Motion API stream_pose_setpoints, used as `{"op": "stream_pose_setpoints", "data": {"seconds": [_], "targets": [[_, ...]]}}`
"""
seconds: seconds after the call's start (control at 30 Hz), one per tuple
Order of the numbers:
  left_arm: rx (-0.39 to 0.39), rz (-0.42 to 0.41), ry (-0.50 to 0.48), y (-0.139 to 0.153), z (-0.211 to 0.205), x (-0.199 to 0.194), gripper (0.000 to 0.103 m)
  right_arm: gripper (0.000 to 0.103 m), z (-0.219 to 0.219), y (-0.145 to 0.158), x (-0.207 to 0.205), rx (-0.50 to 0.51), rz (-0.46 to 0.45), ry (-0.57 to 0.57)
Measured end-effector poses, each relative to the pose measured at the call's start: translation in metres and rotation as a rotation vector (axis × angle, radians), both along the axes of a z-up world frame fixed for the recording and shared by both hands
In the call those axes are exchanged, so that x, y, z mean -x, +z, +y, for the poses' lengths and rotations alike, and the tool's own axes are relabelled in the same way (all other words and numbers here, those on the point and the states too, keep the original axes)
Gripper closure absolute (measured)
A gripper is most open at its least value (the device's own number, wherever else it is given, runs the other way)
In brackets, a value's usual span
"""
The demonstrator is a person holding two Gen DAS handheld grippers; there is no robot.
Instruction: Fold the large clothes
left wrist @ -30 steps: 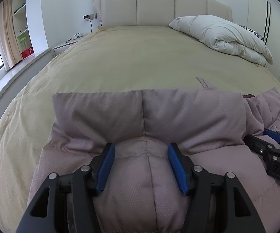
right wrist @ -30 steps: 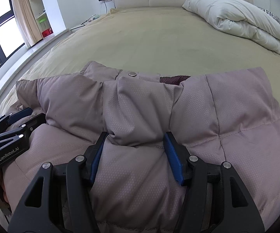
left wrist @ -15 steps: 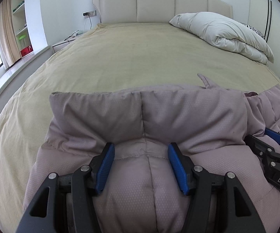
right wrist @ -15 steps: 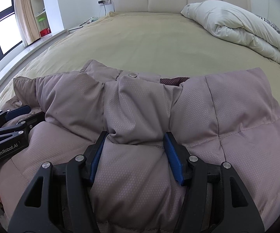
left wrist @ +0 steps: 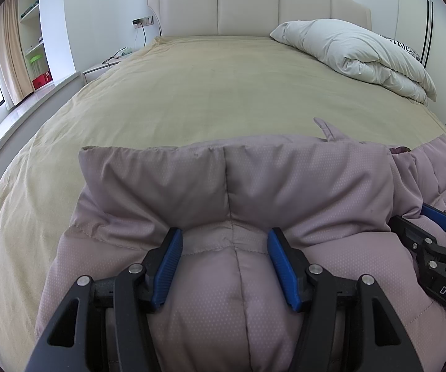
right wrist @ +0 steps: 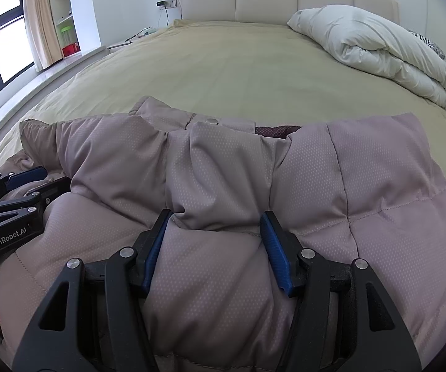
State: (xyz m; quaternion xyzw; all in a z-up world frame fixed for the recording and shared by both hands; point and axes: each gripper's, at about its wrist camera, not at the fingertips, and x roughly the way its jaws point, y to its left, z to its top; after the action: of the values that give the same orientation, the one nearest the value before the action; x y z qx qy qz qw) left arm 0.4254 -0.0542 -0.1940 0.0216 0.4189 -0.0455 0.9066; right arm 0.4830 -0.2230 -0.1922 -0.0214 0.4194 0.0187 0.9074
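A mauve quilted puffer jacket (left wrist: 285,179) lies bunched at the near end of the bed; it also fills the right wrist view (right wrist: 223,161), where a snap button (right wrist: 213,121) and dark lining show. My left gripper (left wrist: 223,241) has a thick fold of the jacket pinched between its blue pads. My right gripper (right wrist: 215,220) likewise clamps a thick fold. The two grippers are side by side: the right one shows at the right edge of the left view (left wrist: 433,232), the left one at the left edge of the right view (right wrist: 18,183).
The bed (left wrist: 223,93) has a tan cover and a cream headboard (left wrist: 254,3). A folded white duvet (left wrist: 362,55) lies at the far right. A nightstand (left wrist: 99,68), shelves and a window stand left of the bed.
Both grippers, holding the jacket, have moved slightly; the folded edge sits a little lower and nearer in view, and more of the bed shows beyond it. The grips have not changed.
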Motion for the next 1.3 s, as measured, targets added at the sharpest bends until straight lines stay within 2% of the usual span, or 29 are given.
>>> {"op": "stream_pose_setpoints", "data": {"seconds": [0.53, 0.67, 0.77, 0.83, 0.9, 0.97, 1.03, 1.1, 1.17, 1.3], "targets": [[0.005, 0.006, -0.004, 0.001, 0.000, -0.002, 0.041, 0.047, 0.004, 0.003, 0.003, 0.008, -0.012, -0.006], [0.064, 0.038, -0.016, 0.019, 0.010, 0.007, 0.042, 0.046, -0.004, 0.026, 0.013, -0.057, 0.000, 0.000], [0.083, -0.004, -0.023, 0.040, 0.018, 0.034, 0.042, 0.044, -0.025, 0.057, 0.043, -0.119, -0.111, -0.032], [0.097, -0.044, -0.037, 0.055, 0.020, 0.054, 0.043, 0.042, -0.042, 0.070, 0.059, -0.092, -0.156, -0.075], [0.086, -0.079, -0.057, 0.065, 0.018, 0.068, 0.042, 0.042, -0.064, 0.074, 0.069, -0.054, -0.159, -0.145], [0.053, -0.082, -0.065, 0.062, 0.014, 0.071, 0.042, 0.042, -0.090, 0.068, 0.075, -0.053, -0.122, -0.226], [0.050, -0.045, -0.054, 0.047, 0.017, 0.066, 0.041, 0.042, -0.112, 0.051, 0.082, -0.021, -0.061, -0.314], [0.063, -0.041, -0.047, 0.034, 0.022, 0.063, 0.039, 0.042, -0.126, 0.024, 0.089, -0.022, -0.002, -0.314], [0.050, -0.054, -0.055, 0.028, 0.020, 0.063, 0.037, 0.042, -0.133, 0.011, 0.099, -0.050, -0.037, -0.279], [0.057, -0.052, -0.055, 0.017, 0.020, 0.057, 0.036, 0.042, -0.138, 0.000, 0.102, -0.076, -0.051, -0.291]]}}
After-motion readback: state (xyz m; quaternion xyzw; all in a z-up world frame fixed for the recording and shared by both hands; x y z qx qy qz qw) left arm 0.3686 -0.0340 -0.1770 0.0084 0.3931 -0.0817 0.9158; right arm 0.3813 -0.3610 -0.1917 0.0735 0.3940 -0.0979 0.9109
